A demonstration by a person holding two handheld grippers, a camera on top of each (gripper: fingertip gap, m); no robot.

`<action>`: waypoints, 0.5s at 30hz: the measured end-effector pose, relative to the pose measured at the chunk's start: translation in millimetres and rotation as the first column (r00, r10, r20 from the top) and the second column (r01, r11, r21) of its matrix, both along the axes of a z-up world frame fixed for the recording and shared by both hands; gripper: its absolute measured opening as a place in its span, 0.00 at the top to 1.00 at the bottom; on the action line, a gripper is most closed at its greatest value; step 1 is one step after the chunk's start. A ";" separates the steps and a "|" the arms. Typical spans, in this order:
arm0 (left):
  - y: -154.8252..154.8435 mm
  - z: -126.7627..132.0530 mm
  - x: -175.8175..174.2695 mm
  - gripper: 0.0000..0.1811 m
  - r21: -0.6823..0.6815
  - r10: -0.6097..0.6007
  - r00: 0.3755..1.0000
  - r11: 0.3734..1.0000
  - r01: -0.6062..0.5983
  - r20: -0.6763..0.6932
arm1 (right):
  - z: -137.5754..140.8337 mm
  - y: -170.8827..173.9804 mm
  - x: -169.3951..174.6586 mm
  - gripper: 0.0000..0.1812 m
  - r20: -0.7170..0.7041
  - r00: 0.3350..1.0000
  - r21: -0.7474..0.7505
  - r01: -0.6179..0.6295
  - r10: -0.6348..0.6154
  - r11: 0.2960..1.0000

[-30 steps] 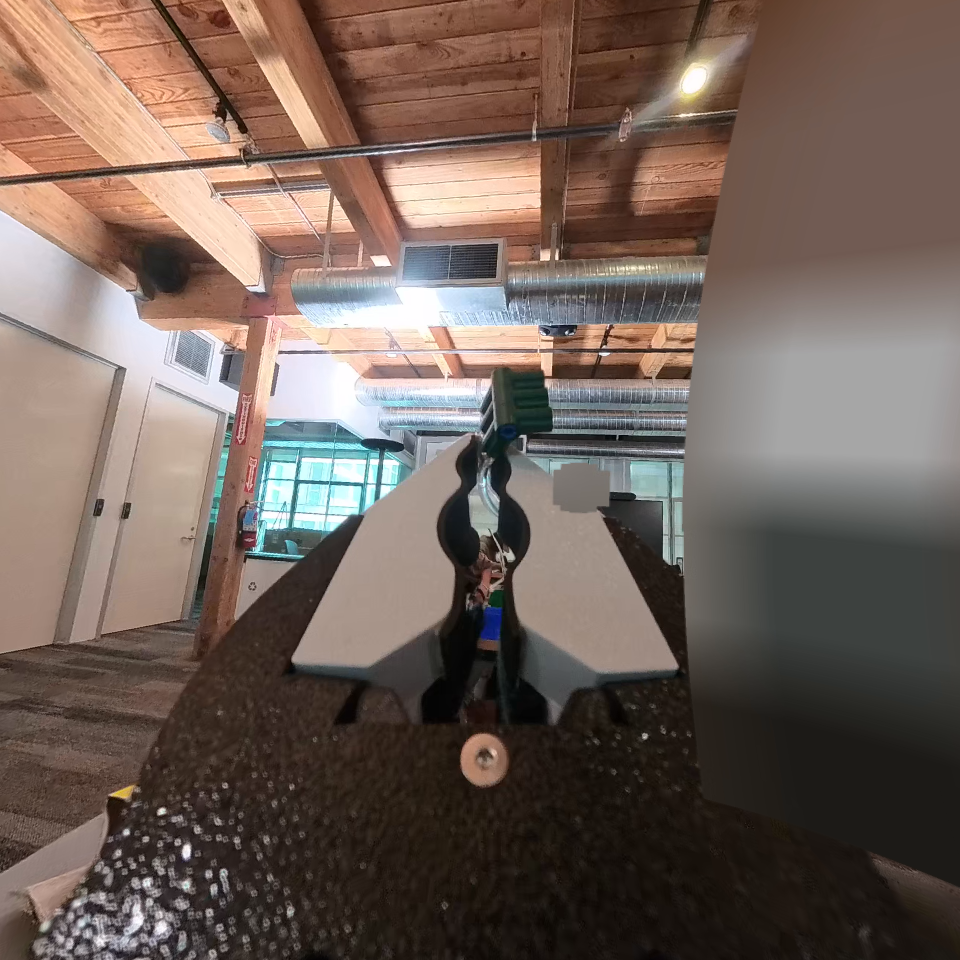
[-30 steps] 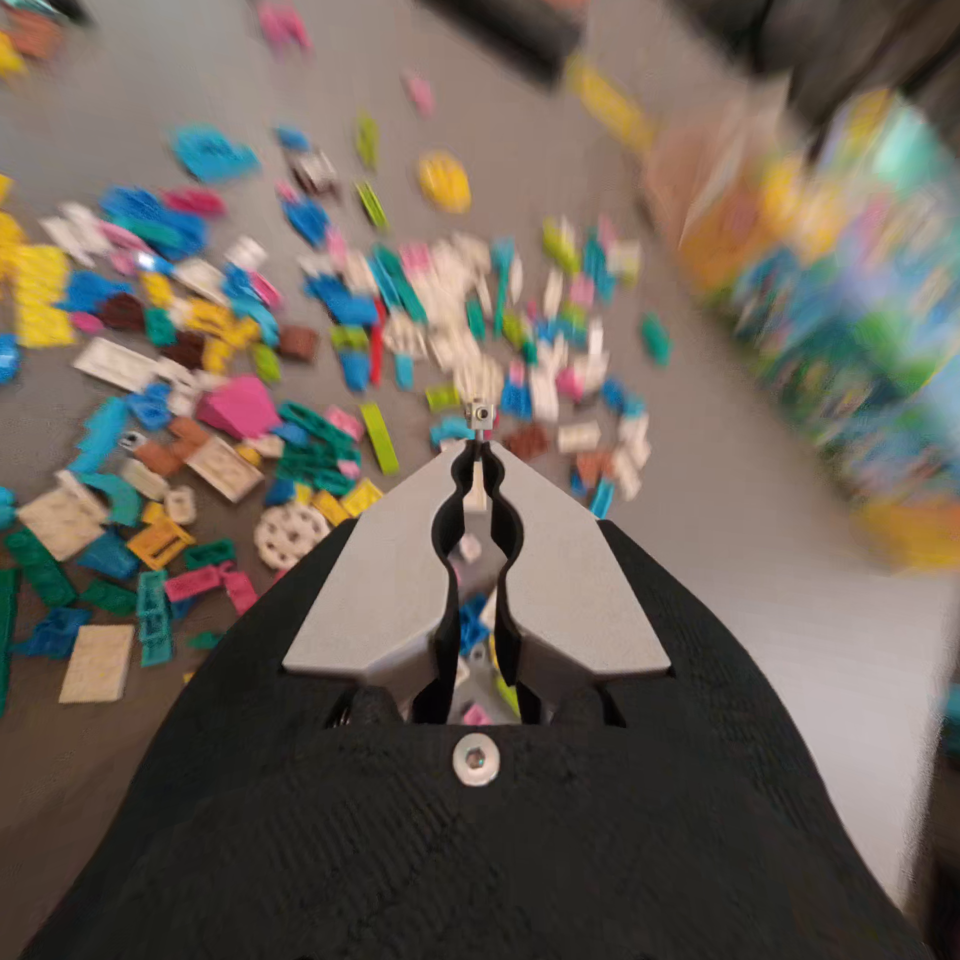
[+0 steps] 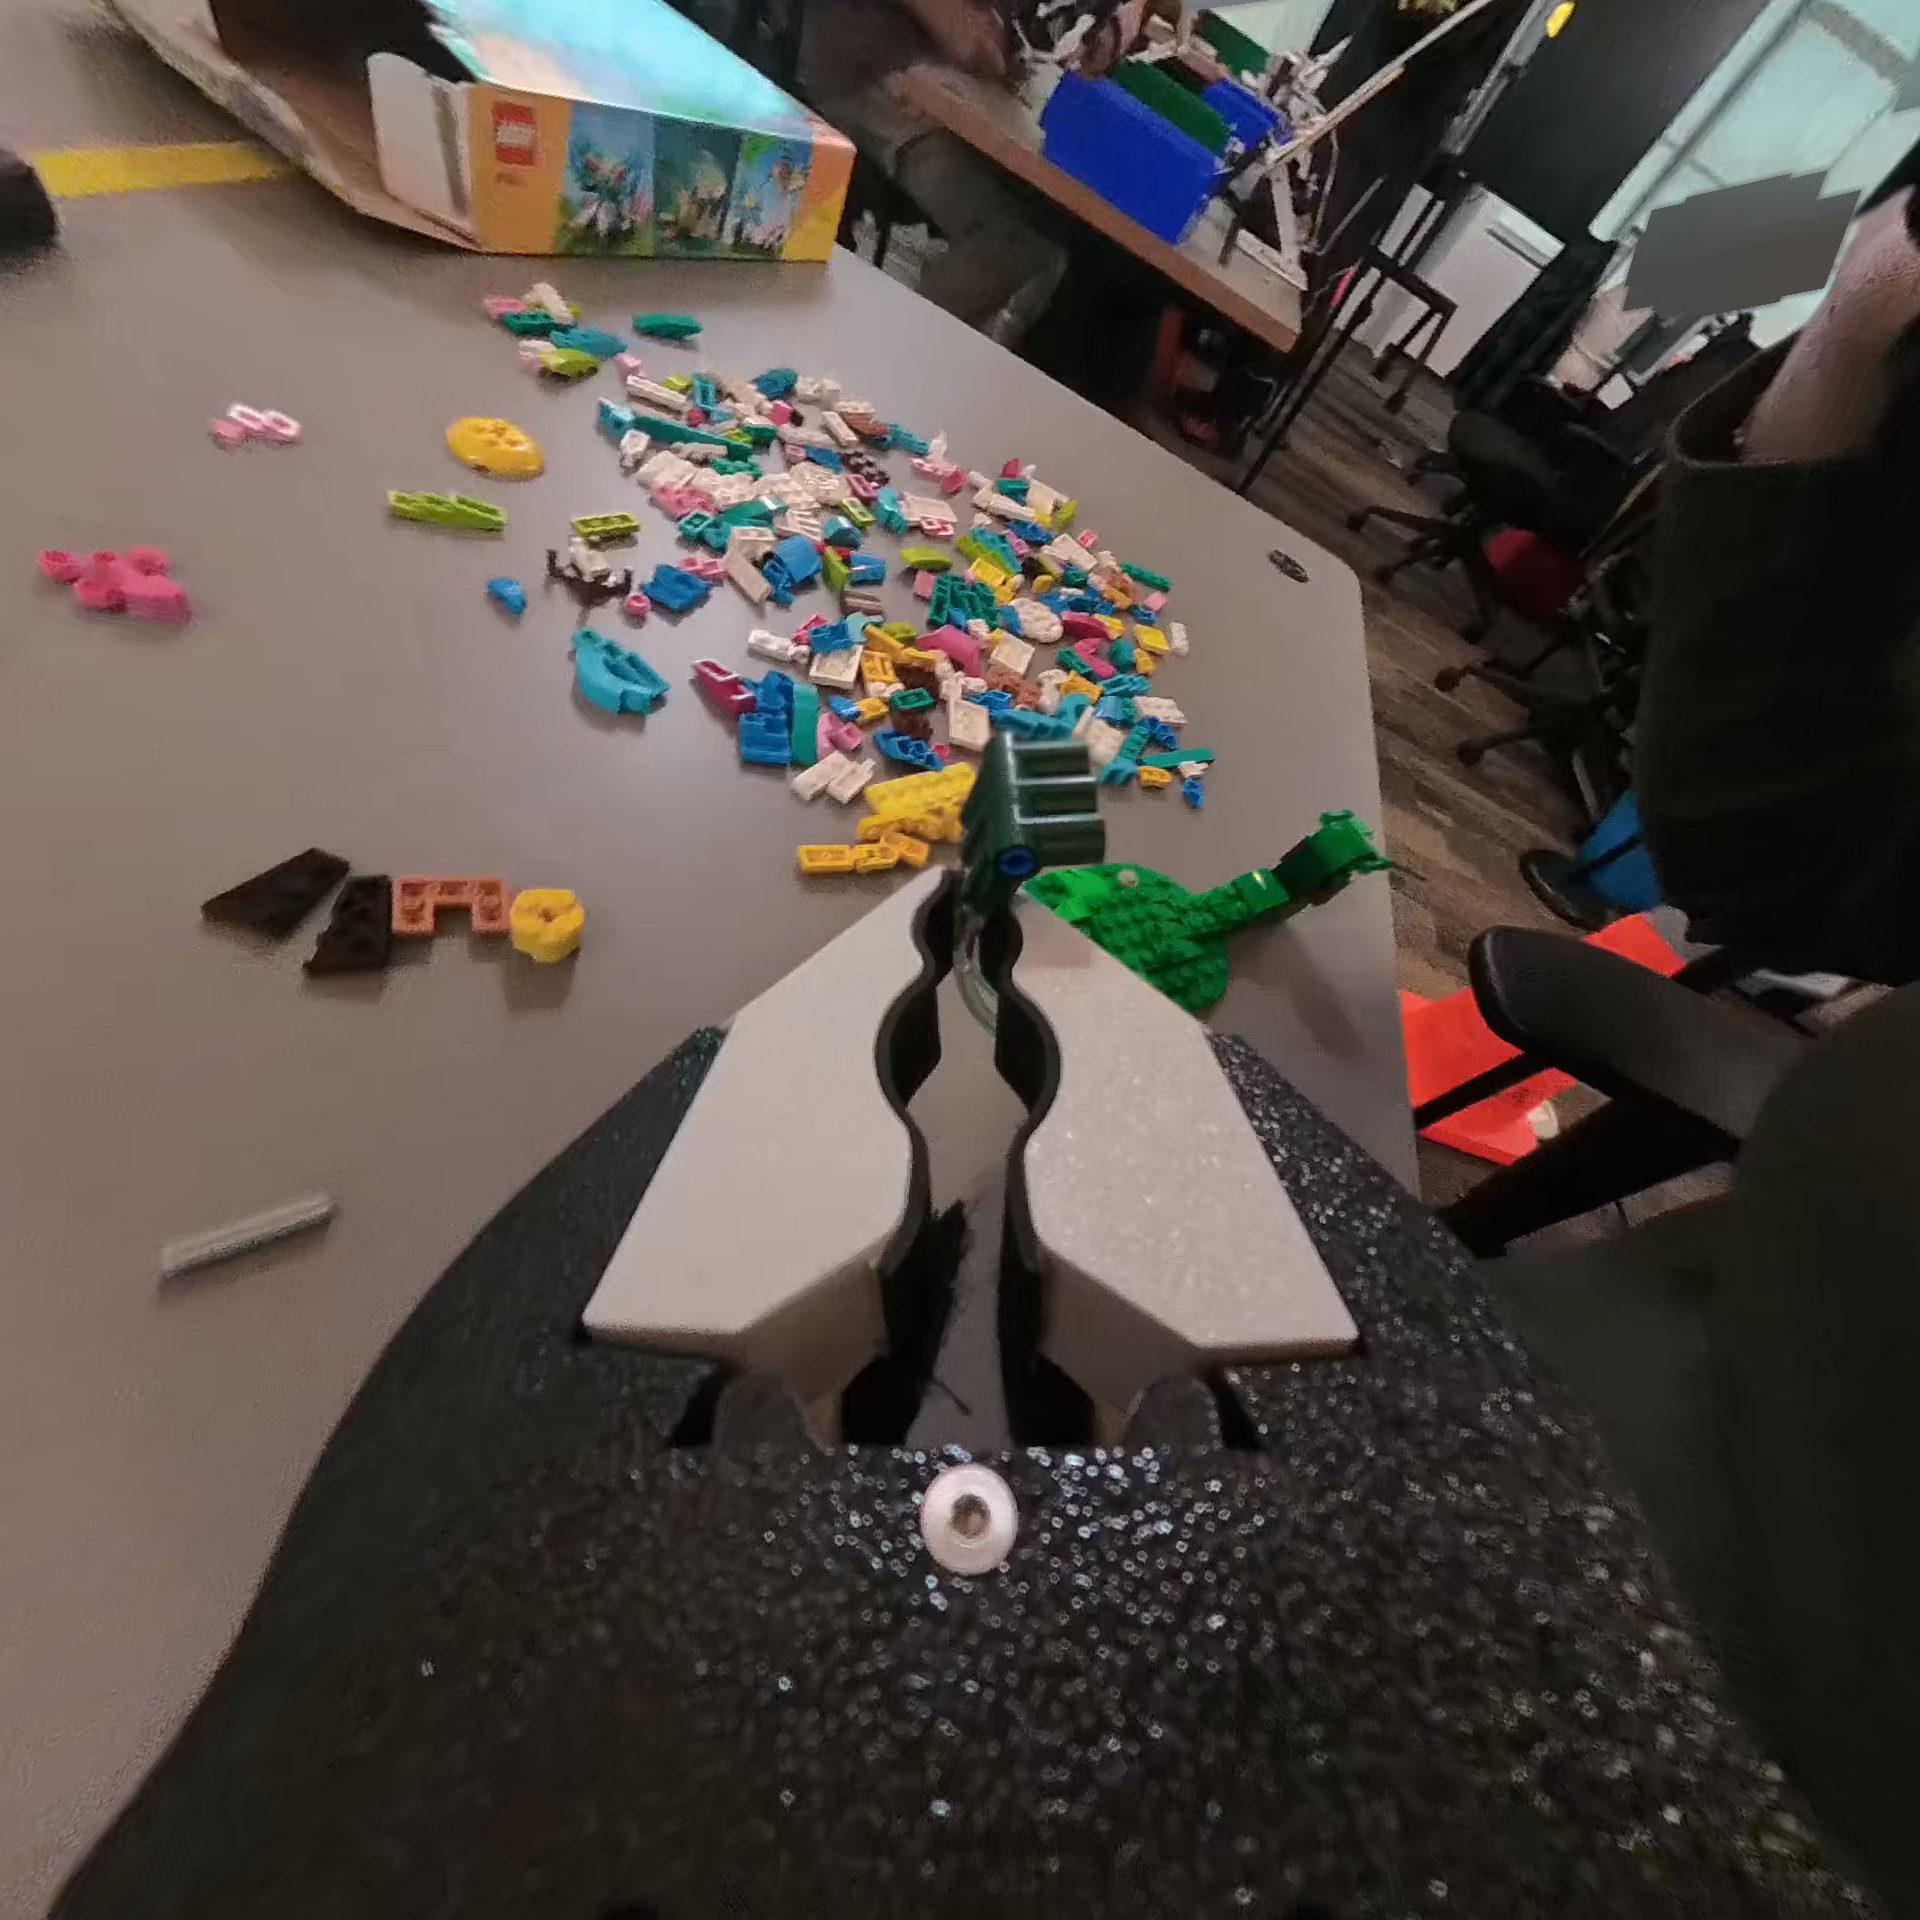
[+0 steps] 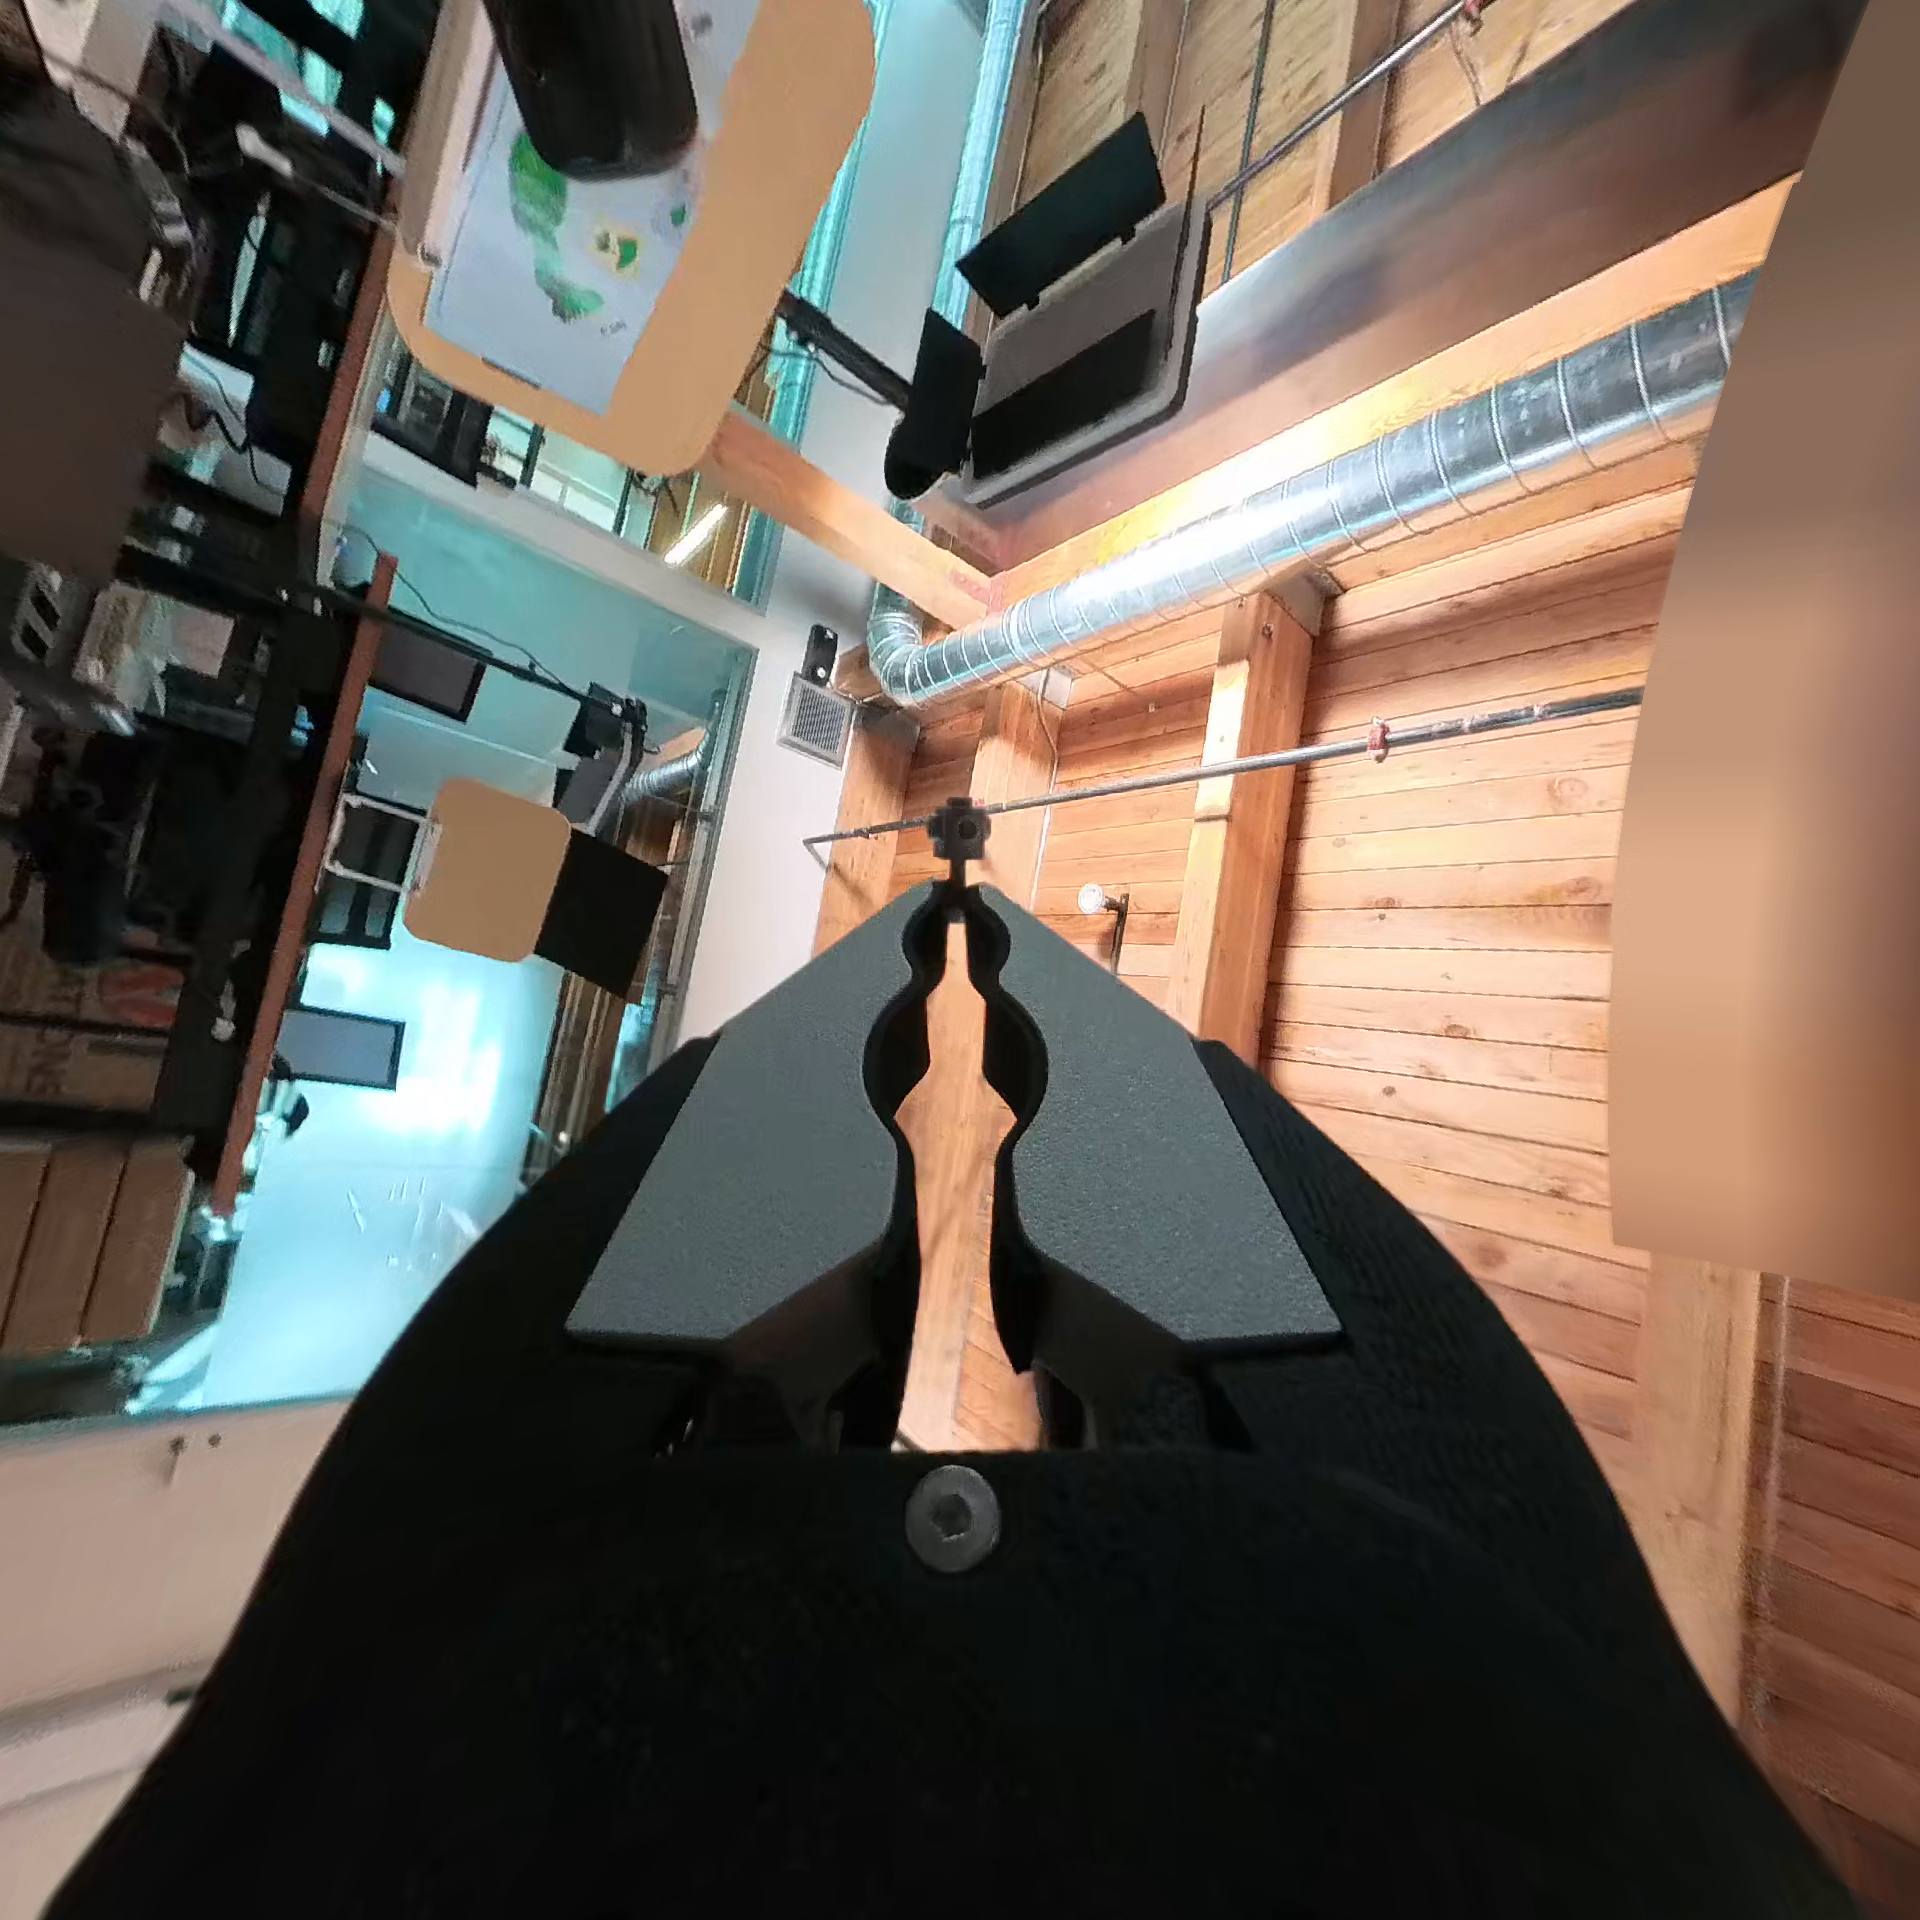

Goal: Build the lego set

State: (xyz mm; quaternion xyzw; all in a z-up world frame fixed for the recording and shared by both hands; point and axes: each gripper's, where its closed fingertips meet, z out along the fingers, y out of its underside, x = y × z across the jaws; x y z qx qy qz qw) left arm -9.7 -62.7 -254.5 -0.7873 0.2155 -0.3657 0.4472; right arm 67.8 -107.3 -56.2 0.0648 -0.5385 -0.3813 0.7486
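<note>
Lego pile: loose multicoloured bricks spread mid-desk, toward its far right edge.
Left claw: clamped on a dark green stacked-brick assembly, held above the grey desk.
Right claw: pinching a small dark studded piece — aimed at the wooden plank ceiling.
Green build: bright green plate model lying near the desk's right edge.
Box: printed cardboard set box at the far edge.
Open room: bare desk left of the pile — only a few scattered pieces.
</note>
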 end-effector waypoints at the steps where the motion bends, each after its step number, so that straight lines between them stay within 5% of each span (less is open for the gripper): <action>1: -1.1 -1.2 -3.0 1.00 0.012 0.015 1.000 1.000 -0.015 0.003 | -3.3 0.3 -3.3 0.99 -0.006 1.000 -0.031 -0.017 0.017 0.999; 15: -0.8 -57.0 -54.4 0.97 -0.027 0.237 0.961 0.970 -0.244 -0.145 | -145.8 58.9 -67.4 0.99 0.141 0.985 -0.567 -0.004 0.102 0.824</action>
